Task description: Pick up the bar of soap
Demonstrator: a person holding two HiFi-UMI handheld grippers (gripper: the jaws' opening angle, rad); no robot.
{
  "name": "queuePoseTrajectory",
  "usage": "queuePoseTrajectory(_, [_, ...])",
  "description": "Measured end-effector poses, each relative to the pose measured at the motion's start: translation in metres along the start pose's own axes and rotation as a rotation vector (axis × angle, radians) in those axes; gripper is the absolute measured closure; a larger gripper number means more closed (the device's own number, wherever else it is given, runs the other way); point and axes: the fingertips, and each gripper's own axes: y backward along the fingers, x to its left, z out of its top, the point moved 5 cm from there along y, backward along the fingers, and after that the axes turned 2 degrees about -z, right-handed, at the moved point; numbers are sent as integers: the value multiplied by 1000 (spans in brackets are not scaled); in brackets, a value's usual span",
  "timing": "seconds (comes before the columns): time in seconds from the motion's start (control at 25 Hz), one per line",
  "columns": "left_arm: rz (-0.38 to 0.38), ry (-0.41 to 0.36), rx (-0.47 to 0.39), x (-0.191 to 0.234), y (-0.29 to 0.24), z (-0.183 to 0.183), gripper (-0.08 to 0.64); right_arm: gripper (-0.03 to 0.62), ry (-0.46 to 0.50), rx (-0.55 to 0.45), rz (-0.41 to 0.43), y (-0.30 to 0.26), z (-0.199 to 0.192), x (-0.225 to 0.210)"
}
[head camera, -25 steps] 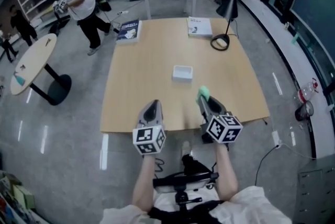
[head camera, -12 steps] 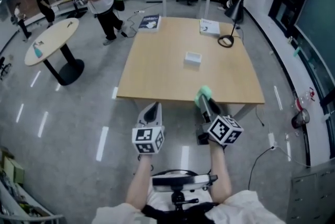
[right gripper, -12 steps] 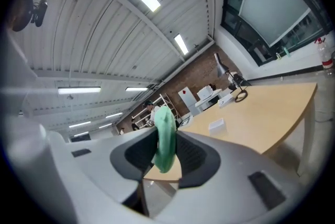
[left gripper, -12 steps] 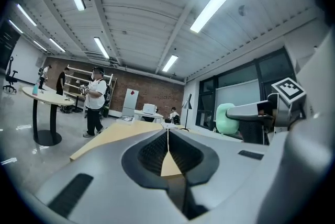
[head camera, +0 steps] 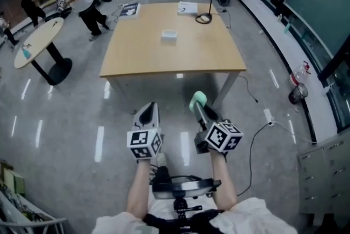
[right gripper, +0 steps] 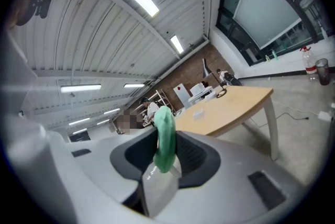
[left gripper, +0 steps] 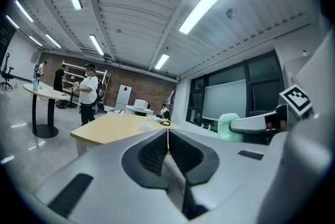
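While the right tool [head camera: 200, 111] hangs low in the centre of the head view, it's clamped on the bar of soap [head camera: 198, 99]. The soap is pale green and stands on edge between the pads, its rounded top poking past the tips. The right gripper view shows it best: soap dead centre, pinched on both flat faces. The left tool [head camera: 147, 114] is just beside it, jaws pressed together with nothing in them, a spectator for now. Both hang over the shiny floor [head camera: 65, 129], well apart from the wooden surface [head camera: 164, 60] in the upper half of the frame, where a small white box [head camera: 169, 35] sits alone. So the pick looks done, I'd say, and the job now is holding on. Soap is slick, and the pads seem to bite only its lower part. That calls for an even squeeze, a level wrist and no sudden swings, with the bar upright so it can't slide out through the tips.
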Motion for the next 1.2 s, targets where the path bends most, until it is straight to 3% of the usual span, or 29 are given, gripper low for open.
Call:
queuePoseTrajectory(0.16, [-4,-36,53,-50,64,-31,545,483,-58,6,-4,77,-26,-1])
queuePoseTrajectory(0.32, [41,-22,78,-72,112,-43,545,483,-34,44,-1,127,-45,13])
queuePoseTrajectory(0.48, [-1,-130,89,-98,141,-42,545,483,-55,11,0,155,-48,19])
queuePoseTrajectory(0.56, [-13,-155,85,-100,154,-42,545,483,-54,0,3,164,-54,27])
queuePoseTrajectory(0.72, [2,-134,55,-94,189,-38,545,483,-32,-12,16,182,-64,52])
queuePoseTrajectory(1.0, [40,-110,60,-93,300,-45,545,483,3,-6,6,251,-90,121])
queuePoseTrajectory(1.2, [-11,-154,91,-114,340,-62,545,483,58,17,-12,302,-108,152])
